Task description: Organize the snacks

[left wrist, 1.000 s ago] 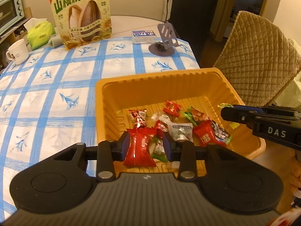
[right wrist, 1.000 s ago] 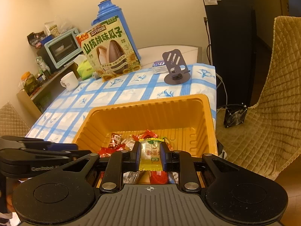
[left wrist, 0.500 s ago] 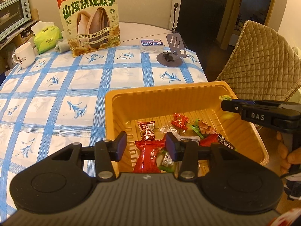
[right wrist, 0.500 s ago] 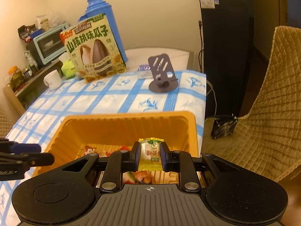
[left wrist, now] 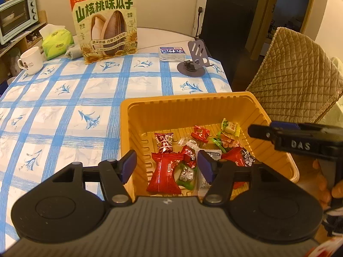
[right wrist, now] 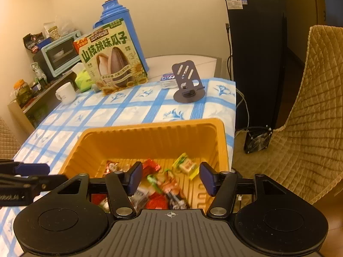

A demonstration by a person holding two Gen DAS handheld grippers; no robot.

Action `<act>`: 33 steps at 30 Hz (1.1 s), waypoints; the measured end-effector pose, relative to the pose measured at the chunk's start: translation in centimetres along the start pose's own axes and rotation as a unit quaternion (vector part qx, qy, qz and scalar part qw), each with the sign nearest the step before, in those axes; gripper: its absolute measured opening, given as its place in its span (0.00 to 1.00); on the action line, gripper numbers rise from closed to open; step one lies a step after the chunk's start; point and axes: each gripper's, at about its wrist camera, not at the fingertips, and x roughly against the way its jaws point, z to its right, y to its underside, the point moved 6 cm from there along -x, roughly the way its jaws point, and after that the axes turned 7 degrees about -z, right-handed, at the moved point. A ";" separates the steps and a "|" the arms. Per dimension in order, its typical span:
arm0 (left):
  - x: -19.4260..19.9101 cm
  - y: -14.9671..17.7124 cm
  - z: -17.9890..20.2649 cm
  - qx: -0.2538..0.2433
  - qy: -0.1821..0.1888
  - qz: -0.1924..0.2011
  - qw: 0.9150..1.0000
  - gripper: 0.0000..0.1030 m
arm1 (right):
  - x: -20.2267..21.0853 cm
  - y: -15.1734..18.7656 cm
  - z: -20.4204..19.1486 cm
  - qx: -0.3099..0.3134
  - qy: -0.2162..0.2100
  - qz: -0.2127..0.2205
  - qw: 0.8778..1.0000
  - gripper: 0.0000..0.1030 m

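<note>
Now that both snacks lie in the orange tray point(left wrist: 137, 128), the red packet point(left wrist: 164, 175) near me and the yellow candy point(right wrist: 186, 166) at the far side, my left gripper point(left wrist: 167, 166) and right gripper point(right wrist: 170, 177) have just been opening and hang empty; next I judge I must fetch more snacks.

A shallow orange plastic tray point(left wrist: 276, 124) is set at the near right corner of the table, on a blue-and-white checked tablecloth point(left wrist: 64, 111). Wrapped snacks are piled in its near half: a large red packet point(left wrist: 164, 174) at the near left and a small yellow-wrapped candy point(left wrist: 229, 126) towards the far right (apart from the pile). Behind the tray, a grey metal phone stand point(left wrist: 194, 61) is placed by the far edge, with a tall printed sunflower-seed bag point(left wrist: 105, 21) to its left and a white ceramic mug point(left wrist: 31, 61) further left.
</note>
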 end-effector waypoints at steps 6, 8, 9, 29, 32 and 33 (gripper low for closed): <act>1.8 0.5 0.0 0.006 0.001 0.009 1.000 0.65 | 2.5 0.7 -0.8 -0.005 0.002 0.001 1.000 0.81; 2.8 0.9 -0.1 0.008 0.009 0.010 1.000 0.69 | 3.5 1.1 -1.2 -0.008 0.002 0.002 1.000 0.84; 3.3 1.1 -0.1 0.009 0.011 0.011 1.000 0.70 | 4.0 1.3 -1.4 -0.009 0.002 0.002 1.000 0.85; 15.5 11.7 -4.5 0.001 0.006 0.013 1.000 0.75 | 13.0 11.6 -12.5 -0.019 0.020 -0.024 0.999 0.95; 17.4 13.8 -5.9 0.004 0.005 0.012 1.000 0.75 | 14.2 13.4 -14.8 -0.018 0.021 -0.026 0.999 0.95; 18.0 14.6 -6.3 0.006 0.005 0.010 1.000 0.75 | 14.5 14.0 -15.6 -0.017 0.022 -0.027 0.999 0.95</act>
